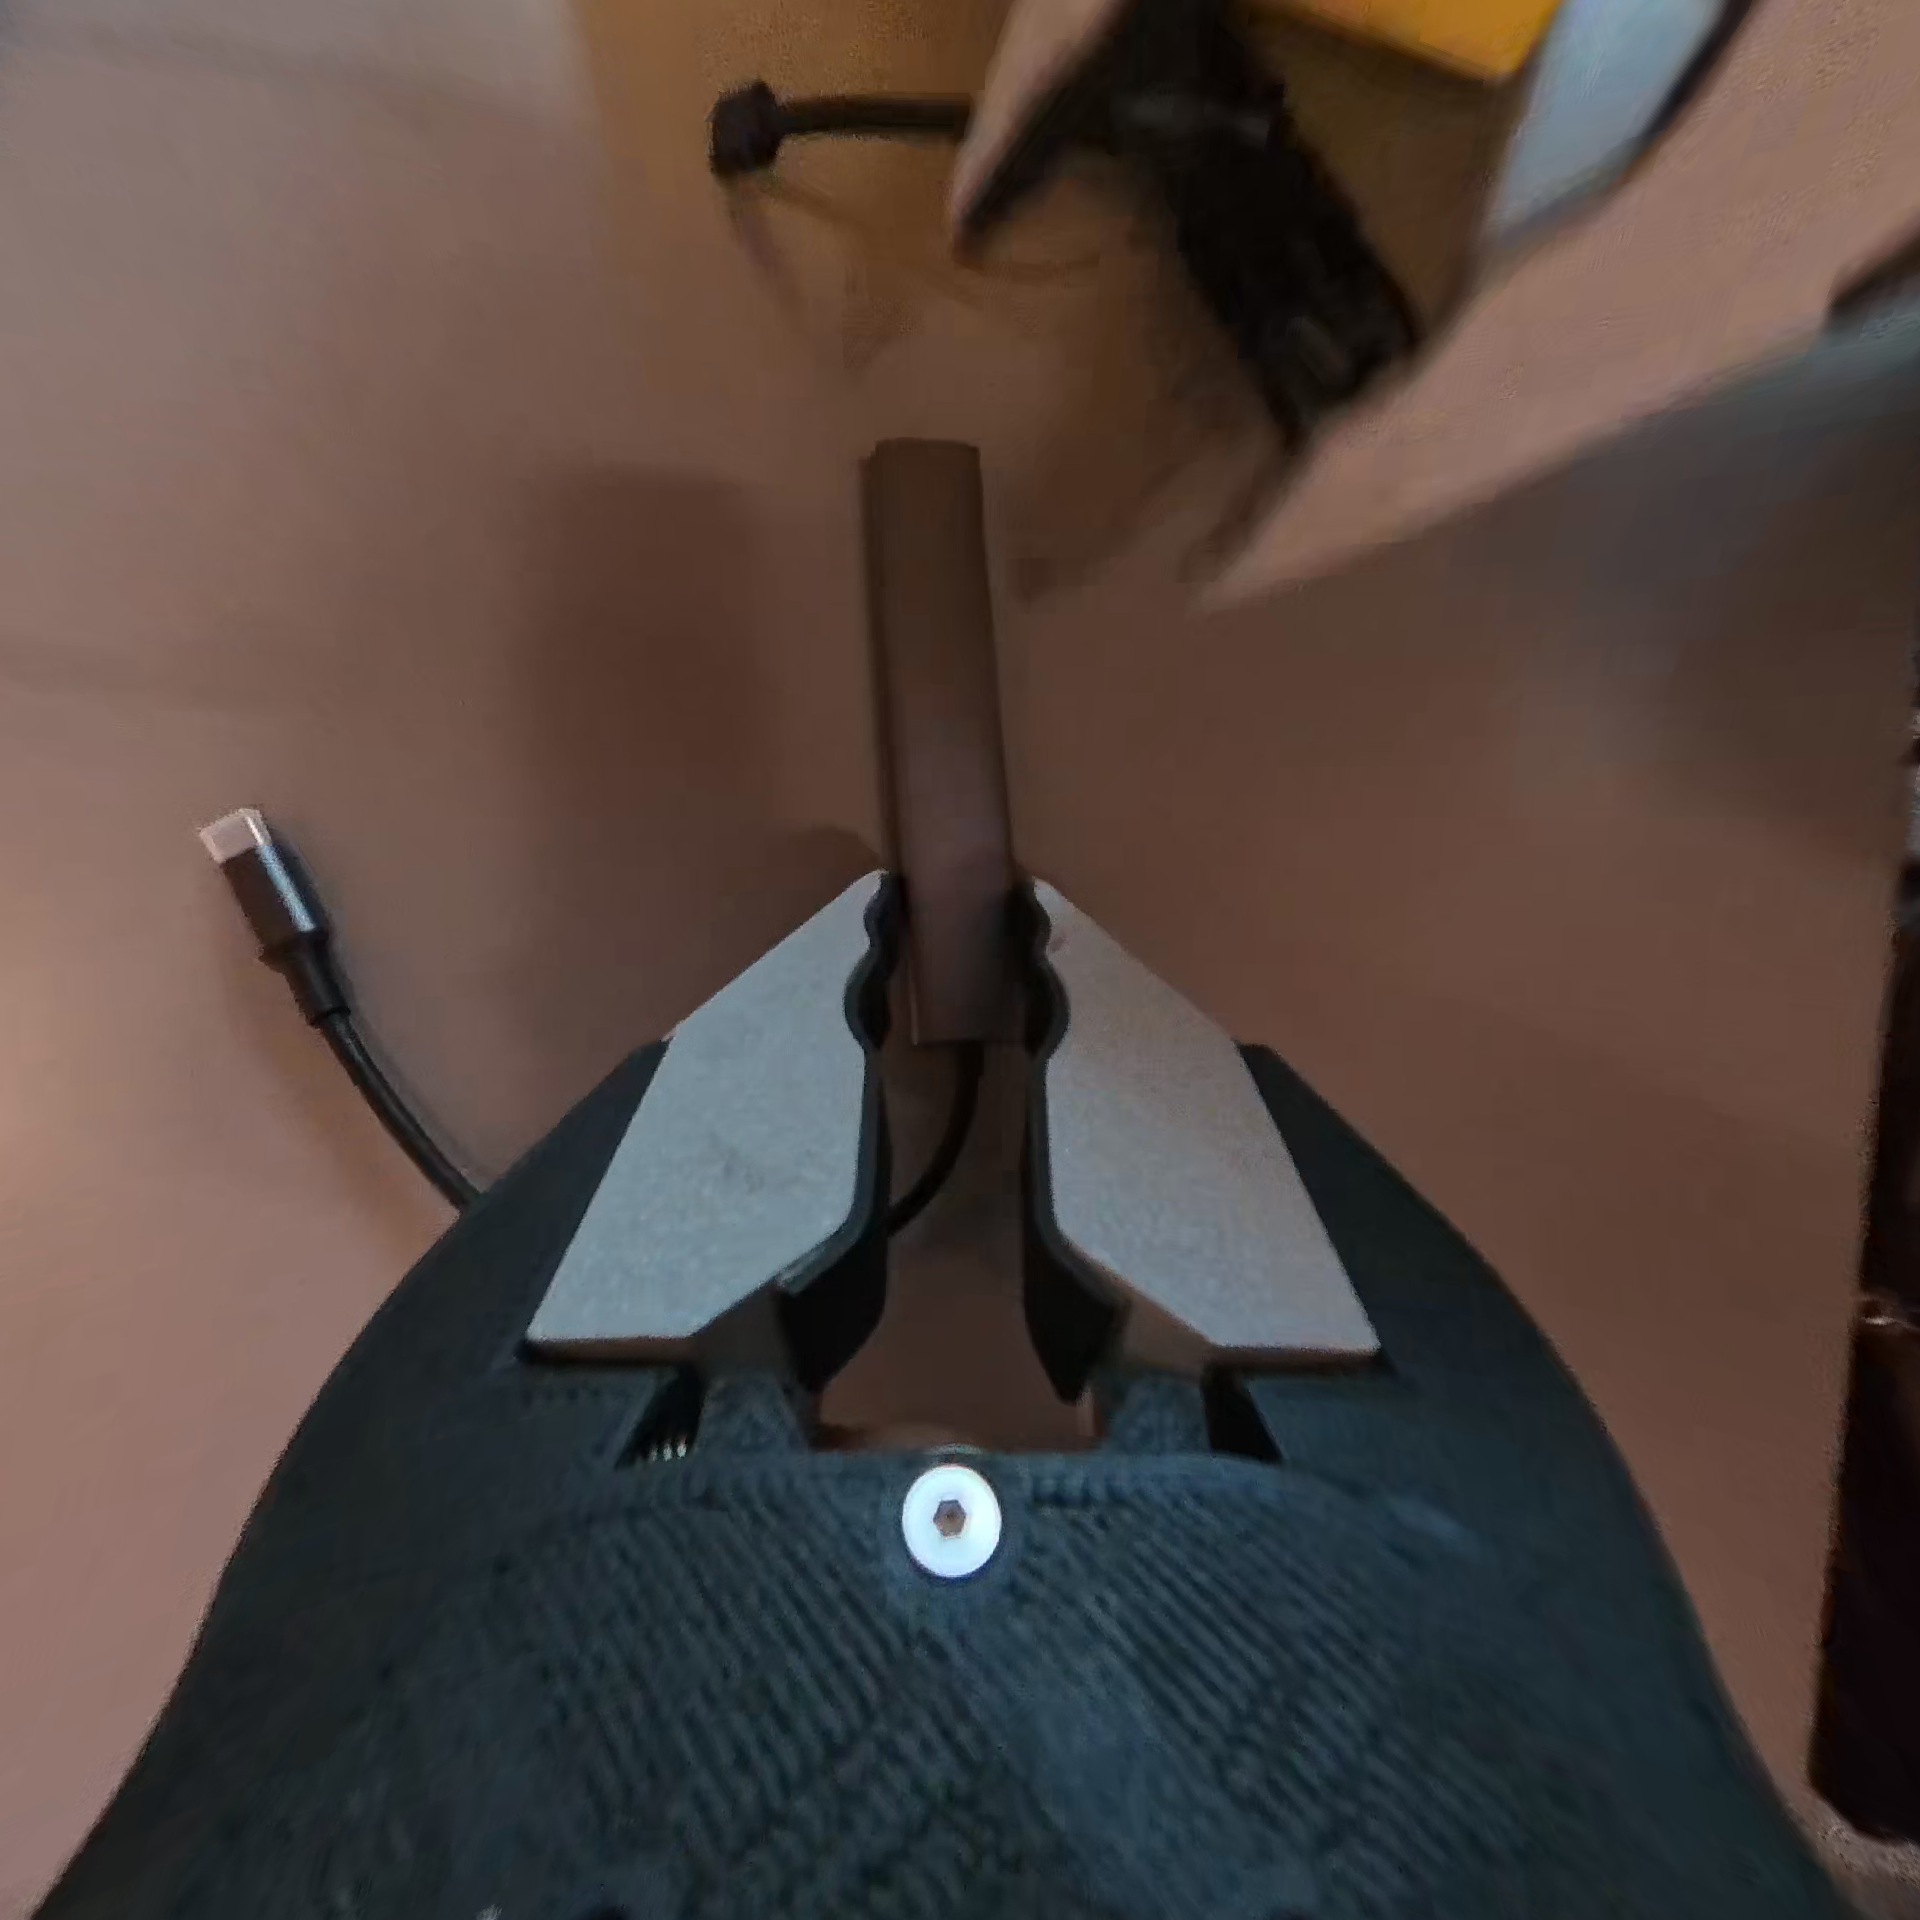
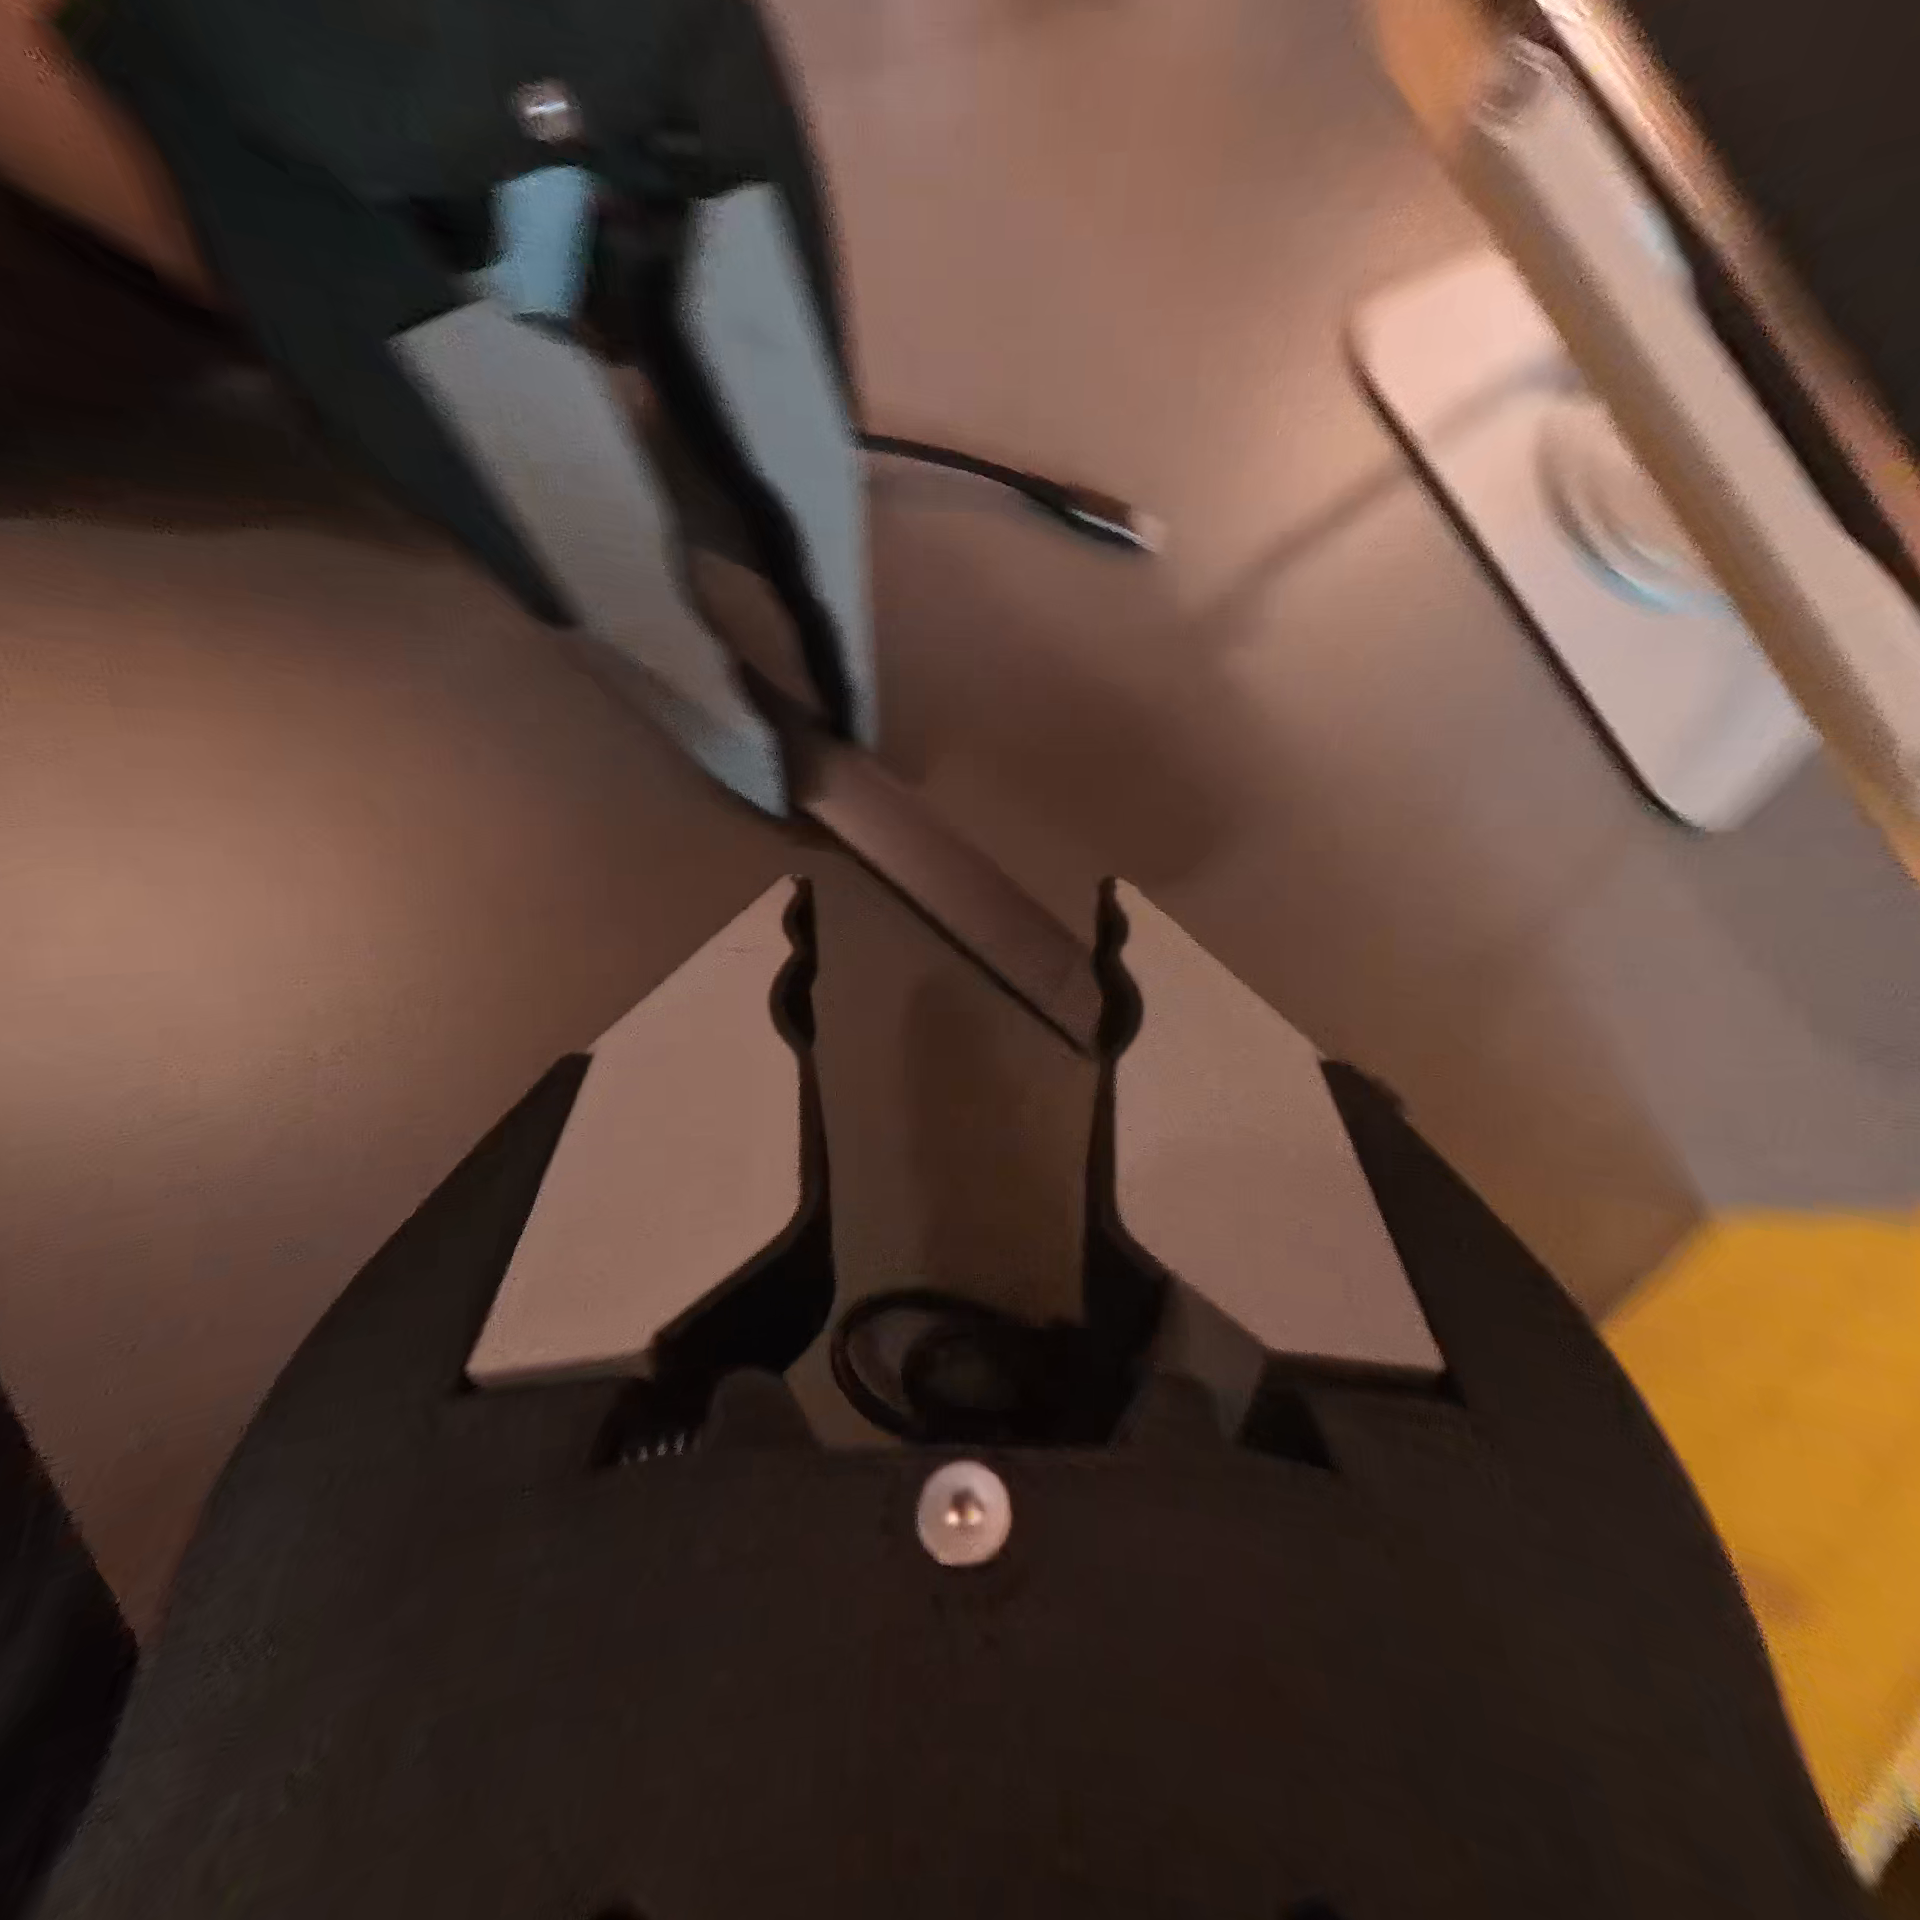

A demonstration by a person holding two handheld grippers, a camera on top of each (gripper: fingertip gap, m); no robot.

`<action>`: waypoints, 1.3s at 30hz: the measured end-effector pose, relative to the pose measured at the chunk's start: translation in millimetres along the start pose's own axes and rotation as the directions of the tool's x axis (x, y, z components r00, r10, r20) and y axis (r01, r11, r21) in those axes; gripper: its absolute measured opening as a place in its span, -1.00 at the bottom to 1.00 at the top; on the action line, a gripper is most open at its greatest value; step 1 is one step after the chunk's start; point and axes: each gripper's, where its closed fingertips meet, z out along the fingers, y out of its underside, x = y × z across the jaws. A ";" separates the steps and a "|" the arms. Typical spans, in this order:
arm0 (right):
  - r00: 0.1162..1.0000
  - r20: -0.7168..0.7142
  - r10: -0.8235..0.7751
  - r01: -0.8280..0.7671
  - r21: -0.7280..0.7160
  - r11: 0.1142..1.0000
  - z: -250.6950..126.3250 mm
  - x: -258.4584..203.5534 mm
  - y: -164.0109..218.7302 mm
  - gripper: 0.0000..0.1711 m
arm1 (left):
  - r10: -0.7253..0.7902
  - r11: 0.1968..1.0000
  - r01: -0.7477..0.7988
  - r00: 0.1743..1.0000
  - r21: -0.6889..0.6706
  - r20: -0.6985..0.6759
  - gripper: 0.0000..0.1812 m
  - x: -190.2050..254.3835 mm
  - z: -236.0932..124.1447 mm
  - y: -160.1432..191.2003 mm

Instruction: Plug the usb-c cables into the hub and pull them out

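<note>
Table (image 1: 416, 520): a plain brownish surface fills both wrist views and carries everything else.
Right gripper (image 2: 951, 904): black body with grey fingers, held over the table; its jaws stand apart with nothing clamped between them. The hub's free end crosses the gap and sits against the inner edge of one finger. In the left wrist view it appears only as a blurred shape at upper right.
Left gripper (image 1: 951, 961): jaws drawn in tight on the near end of the hub, the finger pads pressing both of its long sides. The right wrist view shows it reaching in from the upper left.
White slab (image 2: 1558, 561): a pale, rounded flat object lying on the table at the right, too blurred to identify.
Hub (image 1: 935, 727): a slim dark bar pointing straight out from the left gripper's fingers, its own thin lead trailing back between them.
USB-C cable (image 1: 312, 987): black cord lying loose on the table left of the left gripper, silver plug unplugged and well apart from the hub.
Second cable (image 1: 790, 120): a dark cord on the table beyond the hub, its end blurred.
</note>
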 end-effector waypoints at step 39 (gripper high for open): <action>0.967 -0.098 -0.236 0.252 0.201 0.947 32.0 20.2 -10.6 -0.66 | 0.405 0.802 -0.519 0.837 0.298 0.368 -0.92 -2.1 -69.7 -40.9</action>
